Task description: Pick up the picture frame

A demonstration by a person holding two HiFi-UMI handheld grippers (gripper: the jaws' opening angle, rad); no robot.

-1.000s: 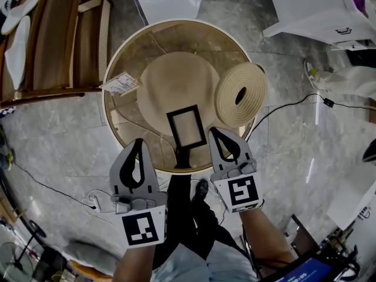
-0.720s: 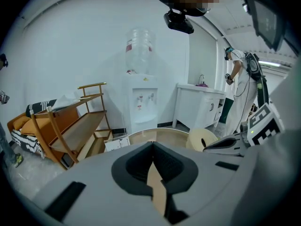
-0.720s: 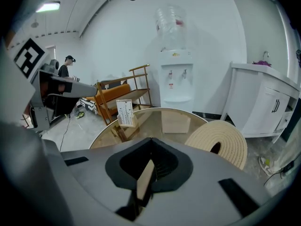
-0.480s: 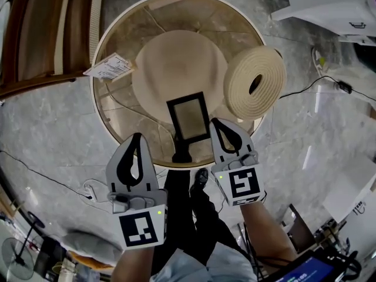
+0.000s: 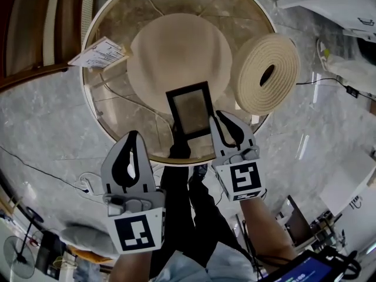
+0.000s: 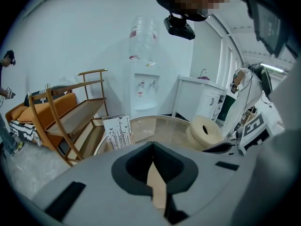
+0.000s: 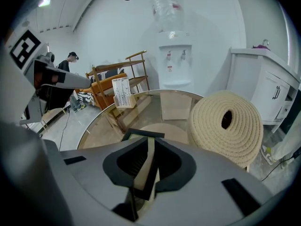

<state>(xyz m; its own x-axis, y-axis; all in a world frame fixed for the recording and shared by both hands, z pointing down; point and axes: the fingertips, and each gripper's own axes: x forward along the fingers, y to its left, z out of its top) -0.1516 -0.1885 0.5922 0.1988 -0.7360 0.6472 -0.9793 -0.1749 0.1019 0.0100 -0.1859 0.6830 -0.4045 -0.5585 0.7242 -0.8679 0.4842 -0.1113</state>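
The picture frame (image 5: 189,110) is small and black with a pale insert. It stands leaning back on the round glass table (image 5: 94,119), near the front rim. My right gripper (image 5: 219,115) is shut, its tips right beside the frame's right edge. In the right gripper view the frame's top bar (image 7: 143,134) shows just over the right gripper (image 7: 149,142), and more of the frame shows through the slit between the jaws. My left gripper (image 5: 134,135) is shut and holds nothing, in front of the table rim to the frame's left. The left gripper (image 6: 153,149) faces the table.
A coil of thick cream rope (image 5: 265,74) lies on the table right of the frame. A printed card (image 5: 97,53) stands at the table's far left. A wooden rack (image 5: 35,34) stands to the left, a white cabinet (image 7: 263,84) to the right. Cables (image 5: 53,175) run over the floor.
The head view has closed in on the table. My right gripper has slid forward along the frame's right side. The left gripper has kept its place. The frame has not moved.
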